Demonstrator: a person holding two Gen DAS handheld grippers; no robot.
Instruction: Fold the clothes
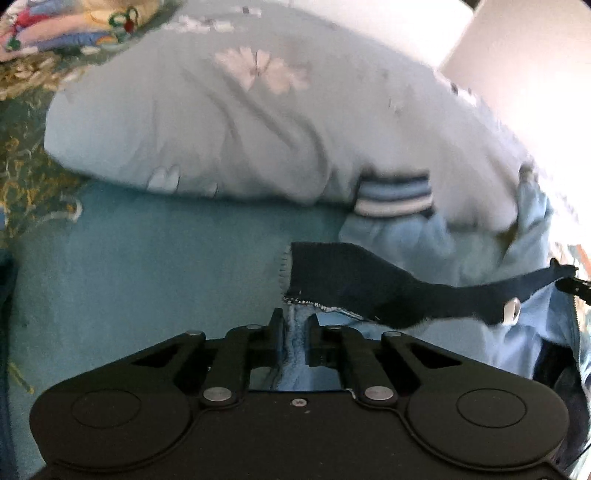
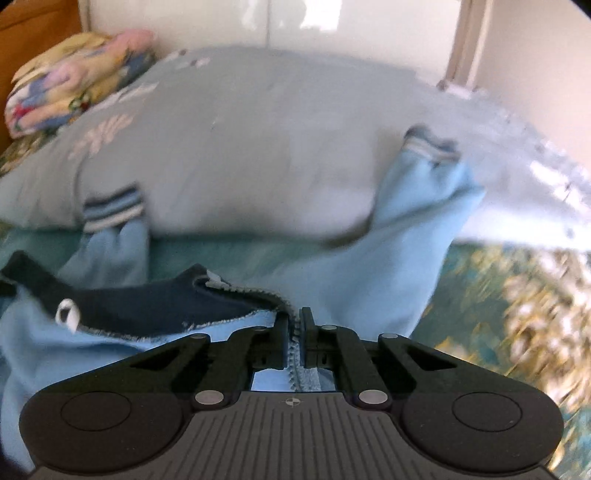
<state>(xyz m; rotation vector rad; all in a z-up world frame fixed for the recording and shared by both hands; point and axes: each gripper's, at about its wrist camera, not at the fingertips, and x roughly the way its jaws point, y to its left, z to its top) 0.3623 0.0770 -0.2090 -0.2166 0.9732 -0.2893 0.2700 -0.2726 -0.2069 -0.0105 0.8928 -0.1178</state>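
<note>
A light blue jacket (image 2: 354,266) with a navy collar band (image 1: 369,280) and striped cuffs (image 1: 393,197) lies on the bed, its sleeves reaching up against a pillow. My left gripper (image 1: 295,321) is shut on a fold of the jacket's light blue fabric just below the navy band. My right gripper (image 2: 297,321) is shut on the jacket's zipper edge, whose teeth run between the fingers. In the right wrist view the navy collar band (image 2: 147,299) stretches leftward, with a small white tab (image 2: 66,310) on it. One striped cuff (image 2: 110,210) lies at left, the other striped cuff (image 2: 428,147) at upper right.
A large pale grey-blue pillow (image 1: 221,122) with flower prints fills the space beyond the jacket. A teal sheet (image 1: 129,258) covers the bed, over a floral bedspread (image 2: 517,302). Folded colourful bedding (image 2: 66,92) is stacked at the far left. A white wall (image 2: 295,26) stands behind.
</note>
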